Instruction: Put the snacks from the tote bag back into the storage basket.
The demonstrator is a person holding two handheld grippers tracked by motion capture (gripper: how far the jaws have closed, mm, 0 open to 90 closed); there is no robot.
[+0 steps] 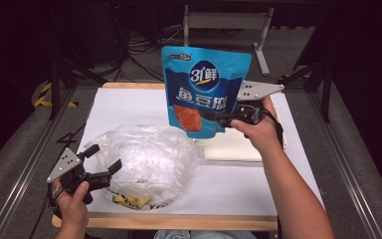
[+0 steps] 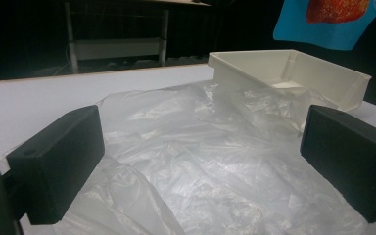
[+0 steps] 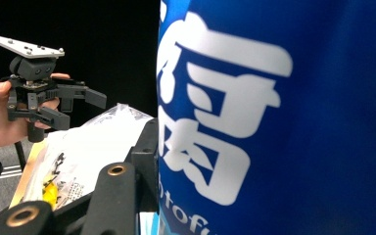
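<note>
A blue snack pouch (image 1: 206, 84) with white lettering and a red food picture hangs upright above the table's far middle. My right gripper (image 1: 211, 116) is shut on its lower right edge; in the right gripper view the pouch (image 3: 284, 117) hides one jaw. A crumpled clear plastic bag (image 1: 146, 159) lies on the white table at front left. My left gripper (image 1: 103, 157) stands open at the bag's left edge, jaws wide apart with nothing between them. In the left gripper view the bag (image 2: 200, 191) spreads just beyond the jaws.
A shallow white tray (image 1: 231, 148) sits right of the bag, under the raised pouch, also seen as tray (image 2: 293, 73). Yellow printed packaging (image 1: 129, 200) shows through the bag's near edge. A wooden table edge (image 1: 179, 221) runs along the front.
</note>
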